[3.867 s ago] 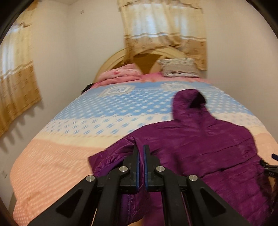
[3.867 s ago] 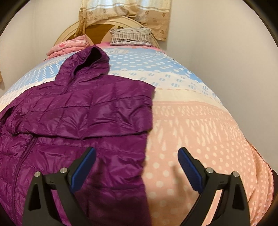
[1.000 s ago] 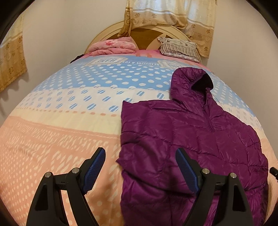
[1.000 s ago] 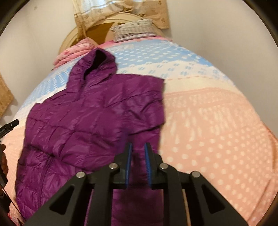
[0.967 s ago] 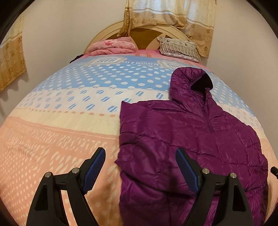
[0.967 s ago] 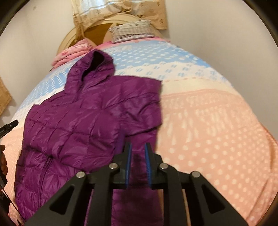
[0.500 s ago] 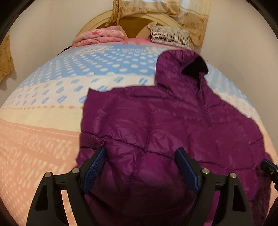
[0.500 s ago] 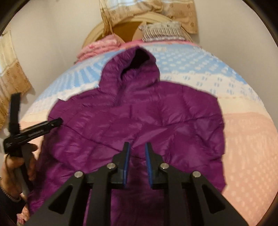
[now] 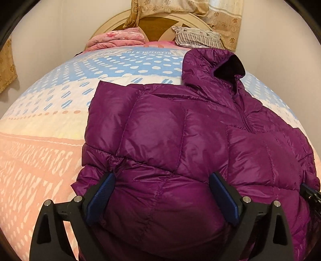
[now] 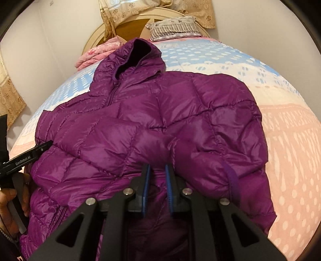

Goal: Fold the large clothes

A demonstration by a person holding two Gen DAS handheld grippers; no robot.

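Observation:
A purple hooded puffer jacket (image 9: 180, 130) lies face up on the bed, hood (image 9: 220, 64) toward the headboard. One sleeve is folded across its chest. My left gripper (image 9: 161, 177) hovers over the jacket's lower left part. Its jaws are wide and still opening, straddling the fabric without pinching it. In the right wrist view the other sleeve (image 10: 210, 152) is folded inward over the jacket (image 10: 140, 112). My right gripper (image 10: 157, 167) is closing narrowly on a fold of that sleeve. The left gripper (image 10: 30, 154) and the hand (image 10: 12, 200) holding it show at the left edge.
The bedspread (image 9: 40, 140) is dotted in pink, cream and blue bands. At the headboard lie a folded pink quilt (image 9: 118, 40) and a striped pillow (image 9: 196, 38). Walls stand close on both sides, and curtains (image 9: 170, 10) hang behind the bed.
My right gripper, shut on the sleeve, has dragged it leftward over the jacket's front. My left gripper has moved right and down over the jacket, and its jaws stand wider.

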